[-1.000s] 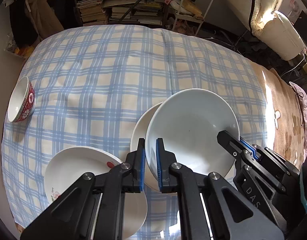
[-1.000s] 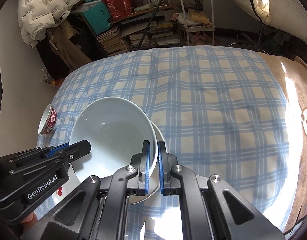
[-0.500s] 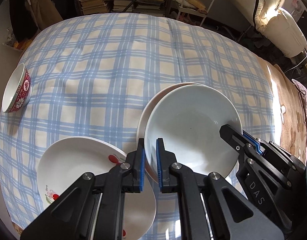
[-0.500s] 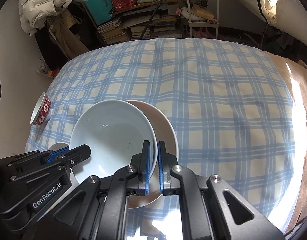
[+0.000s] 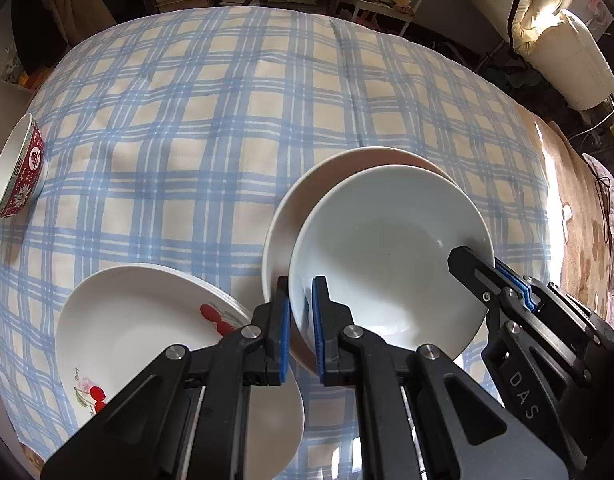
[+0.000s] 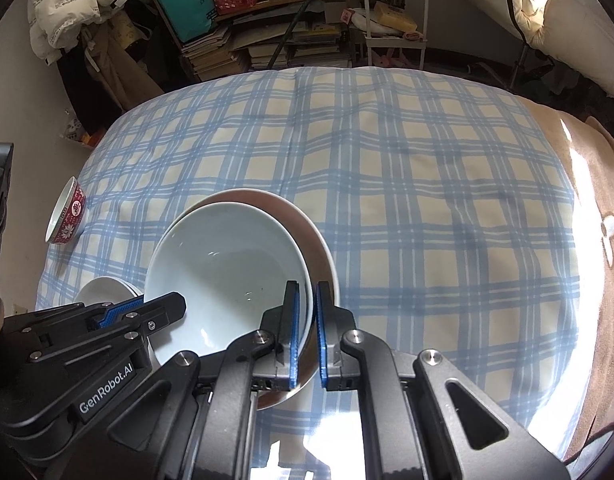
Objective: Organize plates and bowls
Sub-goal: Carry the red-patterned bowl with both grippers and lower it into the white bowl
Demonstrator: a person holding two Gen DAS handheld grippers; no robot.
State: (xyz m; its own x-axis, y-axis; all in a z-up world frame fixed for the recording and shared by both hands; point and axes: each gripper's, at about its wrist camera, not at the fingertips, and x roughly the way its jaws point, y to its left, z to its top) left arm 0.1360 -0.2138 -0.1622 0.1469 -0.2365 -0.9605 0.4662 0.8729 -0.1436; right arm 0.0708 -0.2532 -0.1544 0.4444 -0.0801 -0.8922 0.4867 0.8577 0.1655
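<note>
A large white bowl (image 5: 379,256) is held at opposite sides of its rim by both grippers. My left gripper (image 5: 301,286) is shut on the near rim, and my right gripper (image 6: 307,288) is shut on the rim's other side. Each gripper also shows in the other's view: the right gripper (image 5: 481,266) and the left gripper (image 6: 157,305). The bowl (image 6: 227,268) sits low over a beige plate (image 5: 303,200) on the checked cloth; whether they touch I cannot tell. A white plate with cherries (image 5: 147,328) lies to the left. A red patterned bowl (image 5: 21,172) stands tilted at the far left.
The blue and cream checked cloth (image 6: 427,208) covers a soft bed-like surface with free room beyond and right of the beige plate (image 6: 311,228). A brown blanket (image 6: 603,216) lies at the right edge. Stacked books and a white cart (image 6: 391,12) stand past the far edge.
Both grippers have lowered the white bowl toward the beige plate. More of the plate's far rim now shows behind the bowl. Both grips are unchanged.
</note>
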